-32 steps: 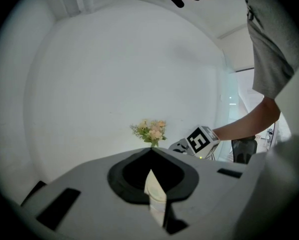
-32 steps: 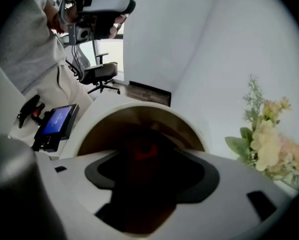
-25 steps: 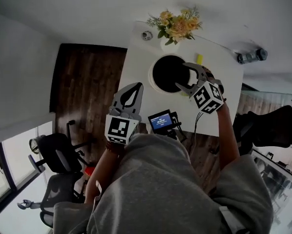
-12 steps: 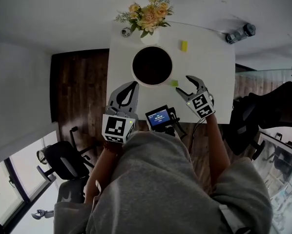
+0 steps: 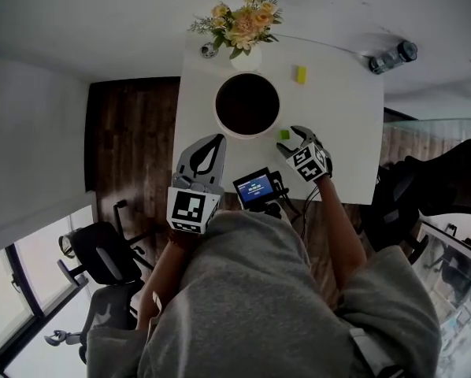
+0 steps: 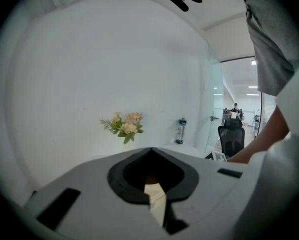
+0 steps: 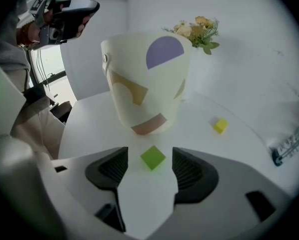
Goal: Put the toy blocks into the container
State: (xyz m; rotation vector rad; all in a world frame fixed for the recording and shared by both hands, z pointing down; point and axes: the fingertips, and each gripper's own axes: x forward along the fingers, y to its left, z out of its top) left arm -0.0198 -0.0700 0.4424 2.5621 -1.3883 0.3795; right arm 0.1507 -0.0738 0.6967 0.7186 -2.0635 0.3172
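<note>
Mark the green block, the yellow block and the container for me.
green block [image 7: 152, 157]: right gripper view, on its top face.
yellow block [image 7: 220, 125]: right gripper view, middle of the block.
container [image 7: 129, 54]: right gripper view, on its cream outer wall.

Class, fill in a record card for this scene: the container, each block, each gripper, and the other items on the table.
Container: cream bucket, upright on the white table, top open
Green block: on the table beside the container, between the right gripper's fingertips, untouched
Yellow block: on the table, apart from the container
Right gripper: fingers open
Left gripper: fingers together, empty
Other items: flowers, bottle
</note>
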